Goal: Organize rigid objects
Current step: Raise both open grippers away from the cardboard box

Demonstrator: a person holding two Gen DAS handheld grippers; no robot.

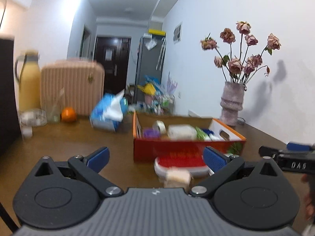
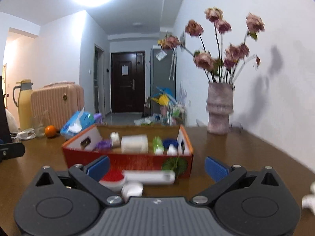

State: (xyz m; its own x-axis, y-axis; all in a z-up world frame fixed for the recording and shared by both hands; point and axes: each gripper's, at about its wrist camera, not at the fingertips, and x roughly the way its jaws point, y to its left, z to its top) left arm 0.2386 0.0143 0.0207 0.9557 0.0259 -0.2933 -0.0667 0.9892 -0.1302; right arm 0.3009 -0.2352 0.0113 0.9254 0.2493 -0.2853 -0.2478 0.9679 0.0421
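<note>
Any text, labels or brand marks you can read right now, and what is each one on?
"DAS": white letters on the black body of the right hand-held gripper, seen at the right edge of the left wrist view.
Red box front: print too blurred to read.
Blue tissue pack: print too blurred to read.
Paper on the dark door: too small to read.
</note>
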